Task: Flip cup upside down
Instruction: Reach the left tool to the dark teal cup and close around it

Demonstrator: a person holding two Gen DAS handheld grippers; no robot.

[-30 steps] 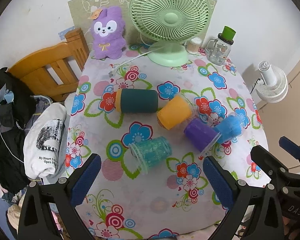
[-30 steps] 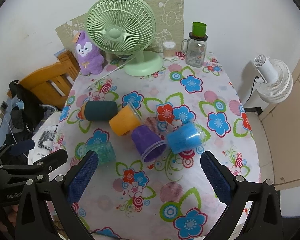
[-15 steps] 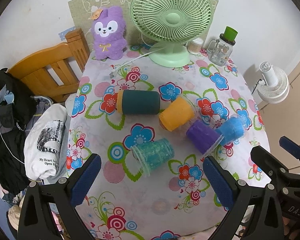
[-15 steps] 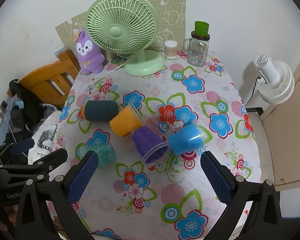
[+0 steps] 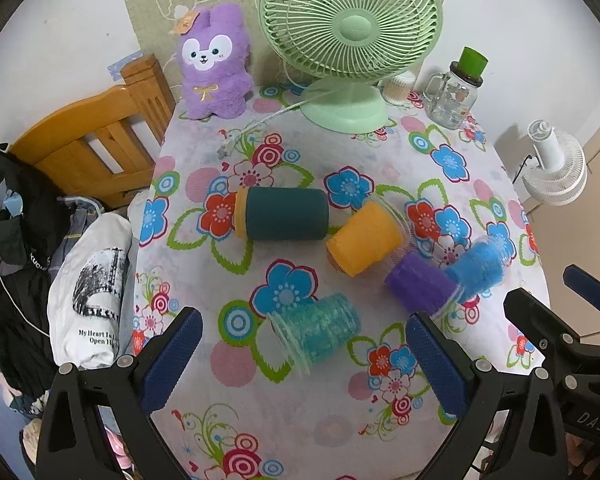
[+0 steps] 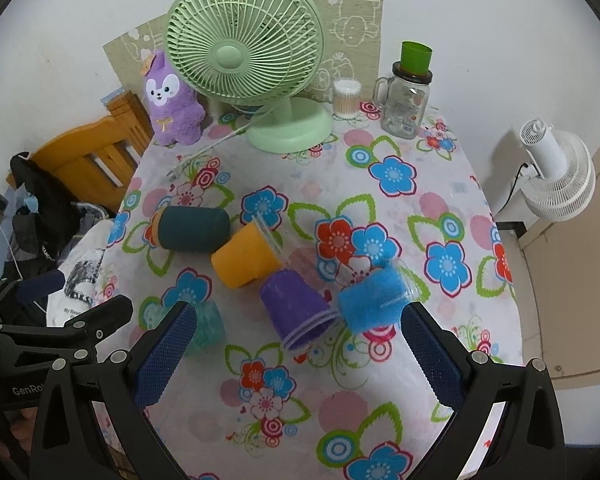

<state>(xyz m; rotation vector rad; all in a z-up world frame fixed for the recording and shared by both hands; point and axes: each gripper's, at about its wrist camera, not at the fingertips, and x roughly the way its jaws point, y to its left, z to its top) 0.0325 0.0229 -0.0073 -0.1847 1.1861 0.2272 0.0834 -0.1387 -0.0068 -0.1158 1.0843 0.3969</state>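
Several cups lie on their sides on the flowered tablecloth (image 5: 260, 420): a dark teal cup (image 5: 284, 219) (image 6: 192, 228), an orange cup (image 5: 364, 240) (image 6: 246, 258), a purple cup (image 5: 420, 288) (image 6: 296, 308), a blue cup (image 5: 480, 268) (image 6: 374, 300) and a clear teal cup (image 5: 320, 328) (image 6: 206, 326). My left gripper (image 5: 304, 368) is open and empty, above the near edge in front of the clear teal cup. My right gripper (image 6: 296, 354) is open and empty, just in front of the purple and blue cups.
A green desk fan (image 5: 348, 40), a purple plush toy (image 5: 214, 64), a glass jar mug with a green cup on it (image 5: 456, 88) and a cotton-swab pot (image 6: 346, 98) stand at the table's far edge. A wooden chair (image 5: 96, 148) with clothes stands left, a white fan (image 6: 556, 176) right.
Both grippers have moved slightly forward and down toward the cups, which look a little larger. The cups have not moved. Both grippers stay open.
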